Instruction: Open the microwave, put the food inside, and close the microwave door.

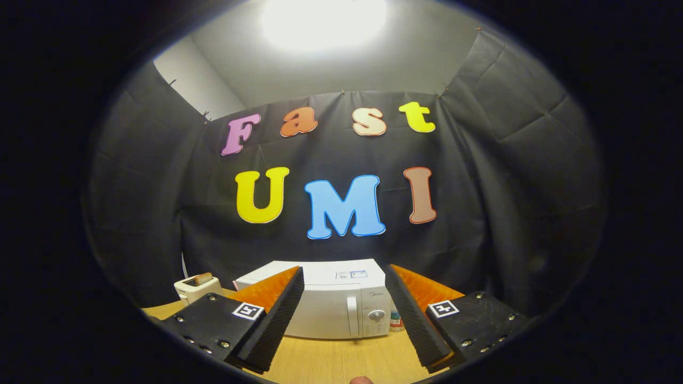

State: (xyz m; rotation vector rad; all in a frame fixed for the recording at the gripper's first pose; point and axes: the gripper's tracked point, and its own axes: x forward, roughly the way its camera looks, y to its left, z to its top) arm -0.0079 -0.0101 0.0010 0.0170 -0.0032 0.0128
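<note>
A white microwave (333,306) stands on the wooden table (341,360), straight ahead of my fingers and some way beyond them. Its door is closed, with a vertical handle (352,316) and a round knob (376,315) on the right side of its front. My gripper (344,280) is open and held above the table, with nothing between its fingers. A small rounded brownish thing (361,380) peeks up at the table's near edge below the fingers; I cannot tell what it is.
A white toaster (196,288) with bread in its slot stands left of the microwave. A small bottle or jar (395,320) sits right beside the microwave's right side. Black cloth walls close the booth behind and at both sides.
</note>
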